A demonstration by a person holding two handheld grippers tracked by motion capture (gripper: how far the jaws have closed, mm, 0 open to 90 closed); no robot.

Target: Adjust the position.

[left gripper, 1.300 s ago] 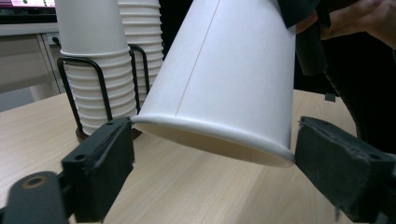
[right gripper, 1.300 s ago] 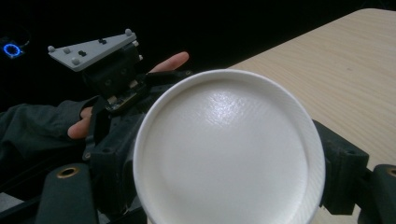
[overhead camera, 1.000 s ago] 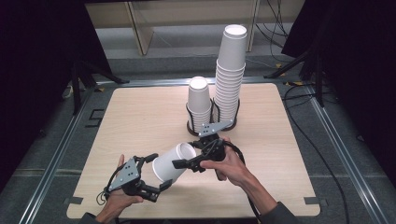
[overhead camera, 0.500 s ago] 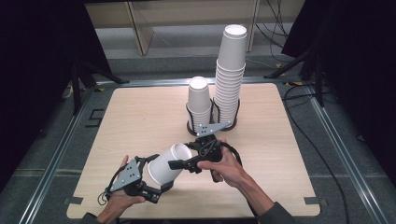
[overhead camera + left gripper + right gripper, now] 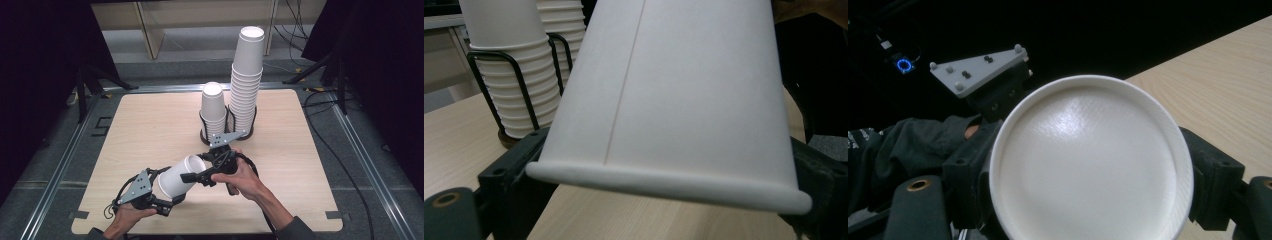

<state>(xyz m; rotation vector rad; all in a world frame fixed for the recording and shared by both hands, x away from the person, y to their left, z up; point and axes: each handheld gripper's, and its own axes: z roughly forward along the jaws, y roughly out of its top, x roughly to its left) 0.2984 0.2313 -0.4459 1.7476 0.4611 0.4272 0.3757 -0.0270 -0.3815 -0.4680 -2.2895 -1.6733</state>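
A single white paper cup (image 5: 181,174) lies on its side in the air above the near middle of the wooden table (image 5: 150,125), held between both tools. The left gripper (image 5: 167,200) sits at the near left, and in the left gripper view the cup's rolled rim (image 5: 664,182) runs across between the two black jaws, which have just been closing and now sit against the wall just beside that rim; I judge them gripping it, though how hard they press I cannot tell. The right gripper (image 5: 192,176) comes in from the right, and in the right gripper view the cup's round base (image 5: 1090,160) faces the camera with a jaw tight on either side; it is clamped on the base end.

Farther off, at the far middle of the table, stand a short stack of cups (image 5: 213,107) and a tall stack of cups (image 5: 246,75), each in a black wire holder (image 5: 227,131), touching or just beside each other.

The cup looks very light and thin-walled; it will likely dent or go oval under a firm squeeze, and its smooth coated side may slip. The rolled rim and the base ring are the stiffest parts, so those are the best places to hold; a squeeze on the mid-wall would probably crush it. With both ends held, twisting or pulling apart risks creasing the seam (image 5: 624,85).
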